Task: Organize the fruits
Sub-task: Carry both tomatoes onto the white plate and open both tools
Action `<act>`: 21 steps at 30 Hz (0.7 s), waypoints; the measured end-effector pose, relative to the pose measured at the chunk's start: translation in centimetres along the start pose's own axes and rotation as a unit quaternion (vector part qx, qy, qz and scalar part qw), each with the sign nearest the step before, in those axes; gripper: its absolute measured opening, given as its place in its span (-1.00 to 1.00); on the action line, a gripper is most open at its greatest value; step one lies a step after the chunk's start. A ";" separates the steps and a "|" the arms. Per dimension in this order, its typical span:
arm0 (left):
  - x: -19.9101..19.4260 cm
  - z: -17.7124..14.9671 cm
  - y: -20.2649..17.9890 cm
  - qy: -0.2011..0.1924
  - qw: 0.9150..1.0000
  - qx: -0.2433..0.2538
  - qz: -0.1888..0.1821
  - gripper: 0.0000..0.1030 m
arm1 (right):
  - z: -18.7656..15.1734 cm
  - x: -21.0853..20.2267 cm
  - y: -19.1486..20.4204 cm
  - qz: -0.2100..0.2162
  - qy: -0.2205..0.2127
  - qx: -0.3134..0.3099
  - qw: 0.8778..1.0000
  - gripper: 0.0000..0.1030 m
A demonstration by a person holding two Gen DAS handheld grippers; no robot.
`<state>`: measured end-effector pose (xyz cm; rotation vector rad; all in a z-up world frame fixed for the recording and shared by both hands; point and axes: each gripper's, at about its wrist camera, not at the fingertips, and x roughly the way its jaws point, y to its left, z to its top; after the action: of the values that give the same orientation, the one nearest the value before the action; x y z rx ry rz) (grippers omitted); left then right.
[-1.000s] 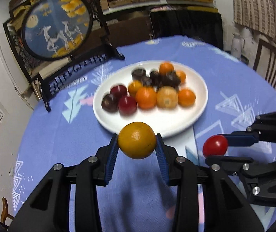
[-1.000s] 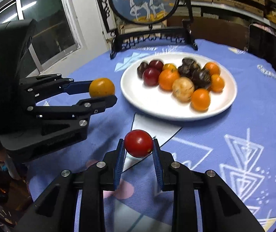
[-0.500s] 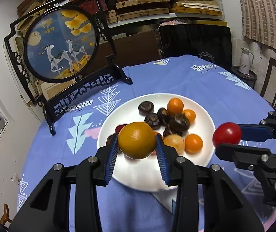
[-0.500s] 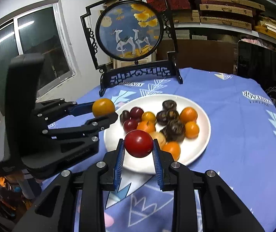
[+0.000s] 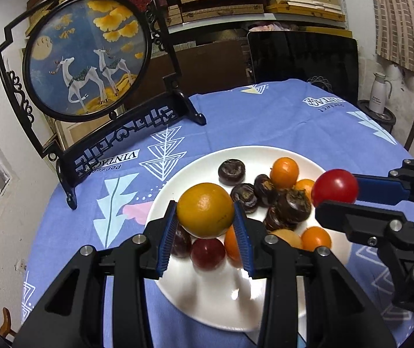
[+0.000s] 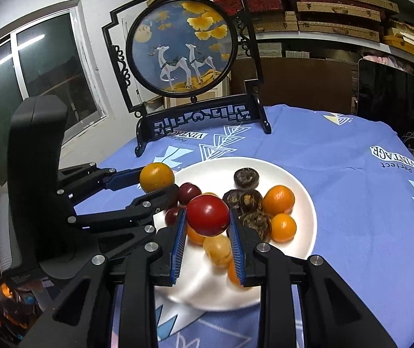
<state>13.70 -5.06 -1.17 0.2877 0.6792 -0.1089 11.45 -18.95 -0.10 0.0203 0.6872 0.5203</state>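
Note:
My left gripper (image 5: 205, 226) is shut on a yellow-orange fruit (image 5: 205, 210) and holds it above the near left part of the white plate (image 5: 207, 304). My right gripper (image 6: 208, 229) is shut on a red fruit (image 6: 208, 215) and holds it over the plate's near side (image 6: 305, 232). The plate carries several oranges, dark red fruits and dark brown water chestnuts (image 5: 292, 206). The left gripper also shows in the right wrist view (image 6: 160, 185) with its fruit (image 6: 157, 177). The right gripper shows in the left wrist view (image 5: 337, 200) with its red fruit (image 5: 334, 187).
The plate lies on a round table with a blue patterned cloth (image 5: 265, 116). A black-framed round deer screen (image 5: 88, 58) stands at the table's far left. A dark chair back (image 5: 302, 61) is behind the table, and a white kettle (image 5: 379, 92) stands on a stool at right.
Both grippers have moved forward with their fruits, from the cloth in front of the plate to above the plate. The plate and its fruits now look closer and lower in both views.

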 end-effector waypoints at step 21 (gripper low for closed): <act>3.4 0.6 1.2 0.010 1.000 -0.016 0.019 0.23 | 2.1 4.0 -1.9 -0.015 0.002 0.030 0.999 -0.08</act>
<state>16.92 -4.16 -2.63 0.2717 0.6951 -0.0599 16.24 -18.41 -1.20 0.0644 0.7065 0.4711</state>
